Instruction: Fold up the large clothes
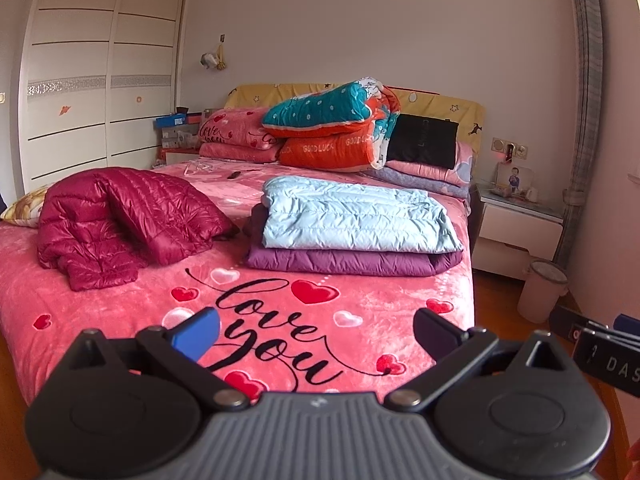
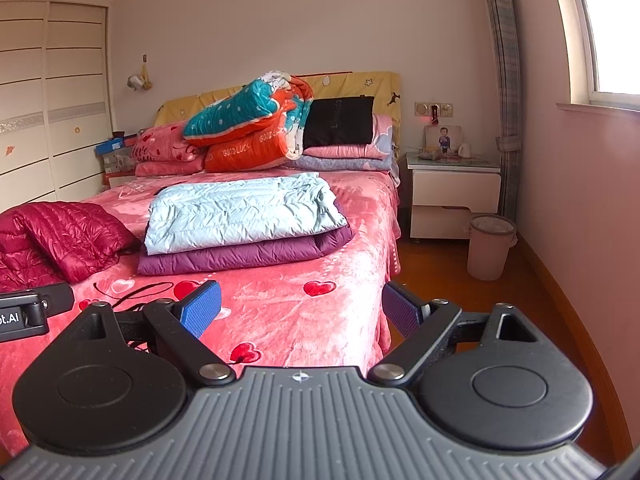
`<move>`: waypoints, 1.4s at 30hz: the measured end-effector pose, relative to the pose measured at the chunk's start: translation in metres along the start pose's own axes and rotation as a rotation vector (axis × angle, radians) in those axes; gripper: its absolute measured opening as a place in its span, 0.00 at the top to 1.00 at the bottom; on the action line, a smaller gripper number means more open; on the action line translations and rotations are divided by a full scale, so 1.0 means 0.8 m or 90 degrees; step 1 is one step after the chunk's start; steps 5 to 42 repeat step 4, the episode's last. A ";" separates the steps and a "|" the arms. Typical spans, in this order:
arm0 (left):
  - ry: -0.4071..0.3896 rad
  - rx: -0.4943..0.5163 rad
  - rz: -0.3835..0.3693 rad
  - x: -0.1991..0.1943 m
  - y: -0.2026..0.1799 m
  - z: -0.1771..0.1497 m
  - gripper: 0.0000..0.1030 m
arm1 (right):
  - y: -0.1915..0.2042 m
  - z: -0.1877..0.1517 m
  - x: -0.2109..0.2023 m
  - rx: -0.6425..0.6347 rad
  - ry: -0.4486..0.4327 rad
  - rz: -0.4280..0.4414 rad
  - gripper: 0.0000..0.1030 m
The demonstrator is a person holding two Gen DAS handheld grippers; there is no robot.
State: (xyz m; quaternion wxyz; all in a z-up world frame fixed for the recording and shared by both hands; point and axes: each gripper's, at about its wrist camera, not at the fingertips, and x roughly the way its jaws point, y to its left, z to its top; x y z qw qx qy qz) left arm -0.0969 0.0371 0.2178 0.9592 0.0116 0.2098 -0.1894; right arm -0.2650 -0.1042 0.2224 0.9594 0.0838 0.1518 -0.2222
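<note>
Jackets tell the story on the bed [image 1: 360, 320]: a light blue jacket [image 1: 356, 216] lies folded flat on top of a folded purple jacket [image 1: 344, 260], stacked toward the right side, apparently as the finished pile. The crimson jacket [image 1: 120, 220] lies rumpled well apart on the left, probably next to be folded. Both the left gripper [image 1: 316, 332] and the right gripper [image 2: 300, 308] hover near the foot of the bed, jaws spread wide, holding nothing.

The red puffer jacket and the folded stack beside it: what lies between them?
Only bare pink bedspread between red puffer jacket and folded stack, shown in the left wrist view.
</note>
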 end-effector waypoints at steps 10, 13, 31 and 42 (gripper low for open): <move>0.011 0.005 0.007 0.011 0.000 -0.005 0.01 | 0.001 -0.005 0.012 -0.003 0.007 0.000 0.00; 0.011 0.005 0.007 0.011 0.000 -0.005 0.01 | 0.001 -0.005 0.012 -0.003 0.007 0.000 0.00; 0.011 0.005 0.007 0.011 0.000 -0.005 0.01 | 0.001 -0.005 0.012 -0.003 0.007 0.000 0.00; 0.011 0.005 0.007 0.011 0.000 -0.005 0.01 | 0.001 -0.005 0.012 -0.003 0.007 0.000 0.00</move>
